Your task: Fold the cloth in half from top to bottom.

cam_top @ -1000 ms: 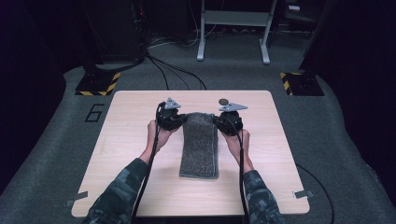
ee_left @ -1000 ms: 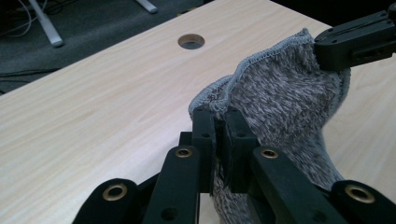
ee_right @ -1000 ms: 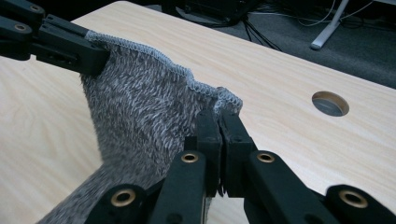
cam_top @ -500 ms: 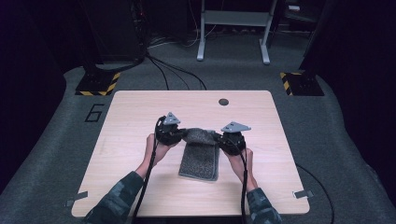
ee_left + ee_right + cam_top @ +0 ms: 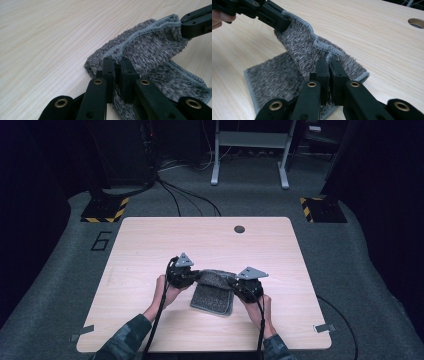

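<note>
A grey fuzzy towel lies on the wooden table, its far end lifted and folded back toward the near end. My left gripper is shut on the towel's hemmed edge at one corner; in the left gripper view its jaws pinch the towel at the left gripper. My right gripper is shut on the other corner; in the right gripper view the jaws clamp the hem of the towel at the right gripper, and the left gripper shows at upper left.
A round cable hole sits near the table's far edge. Bare wood surrounds the towel on all sides. Beyond the table are a metal stand, cables and hazard-striped bases on the dark carpet.
Both grippers have moved toward the near edge and lower, carrying the towel's far end over the rest of it. The towel now looks about half as long.
</note>
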Available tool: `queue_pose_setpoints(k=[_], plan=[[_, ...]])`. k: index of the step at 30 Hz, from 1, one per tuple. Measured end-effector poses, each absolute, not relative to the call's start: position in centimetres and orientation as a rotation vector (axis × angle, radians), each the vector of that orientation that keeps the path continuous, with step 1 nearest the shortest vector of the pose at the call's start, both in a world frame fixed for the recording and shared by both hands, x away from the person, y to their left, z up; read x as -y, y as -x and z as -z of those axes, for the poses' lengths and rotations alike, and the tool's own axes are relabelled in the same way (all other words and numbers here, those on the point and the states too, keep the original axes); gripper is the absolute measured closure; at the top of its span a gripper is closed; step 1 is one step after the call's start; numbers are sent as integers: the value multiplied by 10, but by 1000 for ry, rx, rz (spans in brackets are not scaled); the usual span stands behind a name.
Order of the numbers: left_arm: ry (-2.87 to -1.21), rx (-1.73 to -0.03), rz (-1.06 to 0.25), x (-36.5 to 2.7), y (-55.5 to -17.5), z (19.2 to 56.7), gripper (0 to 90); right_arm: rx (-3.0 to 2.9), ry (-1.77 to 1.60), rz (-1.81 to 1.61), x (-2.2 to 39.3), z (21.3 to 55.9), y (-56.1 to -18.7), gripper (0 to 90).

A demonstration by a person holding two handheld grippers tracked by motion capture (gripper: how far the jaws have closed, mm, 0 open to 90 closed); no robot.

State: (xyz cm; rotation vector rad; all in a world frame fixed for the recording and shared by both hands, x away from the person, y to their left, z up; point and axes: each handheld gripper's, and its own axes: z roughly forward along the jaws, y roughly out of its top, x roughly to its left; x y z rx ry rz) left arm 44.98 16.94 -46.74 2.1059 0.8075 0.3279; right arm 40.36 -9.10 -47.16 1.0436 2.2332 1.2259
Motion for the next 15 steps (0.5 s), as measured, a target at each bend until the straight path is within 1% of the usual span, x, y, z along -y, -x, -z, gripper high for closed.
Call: queue_pose_setpoints(k=[2, 15], plan=[[-2104, -812, -305, -172, -448, 471, 843, -2233, -1040, -1229, 91, 474, -400, 870], [-2104, -781, -284, -176, -427, 475, 832, -2223, -1020, -1250, 93, 481, -376, 871]])
